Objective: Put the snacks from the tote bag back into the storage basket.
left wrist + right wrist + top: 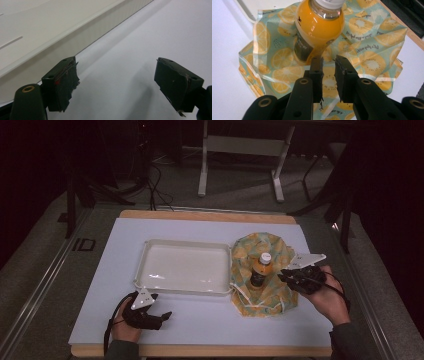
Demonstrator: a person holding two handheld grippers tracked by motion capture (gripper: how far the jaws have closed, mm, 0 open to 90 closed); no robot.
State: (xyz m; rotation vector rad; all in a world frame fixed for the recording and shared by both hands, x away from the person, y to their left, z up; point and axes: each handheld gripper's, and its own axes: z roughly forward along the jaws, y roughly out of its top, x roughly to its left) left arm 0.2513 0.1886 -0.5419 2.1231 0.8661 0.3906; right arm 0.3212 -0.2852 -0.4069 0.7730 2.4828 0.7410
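Note:
An orange-drink bottle (261, 267) with a white cap stands upright on a crumpled cloth (272, 295) printed with citrus slices, to the right of the white tray (145, 255). My right gripper (282, 275) is just right of the bottle and points at its lower part. In the right gripper view the bottle (319, 27) rises close ahead of the right gripper (329, 60). Its jaws stand a narrow gap apart above the cloth (372, 37), with nothing pinched between them. My left gripper (167, 316) rests open near the tray's front left corner. In the left gripper view the left gripper (116, 75) has wide, empty jaws.
The tray wall (50, 47) runs close to the left gripper's left jaw. A white mat (200, 325) covers the wooden table. Dark floor, cables and a table frame (240, 150) lie beyond the far edge.

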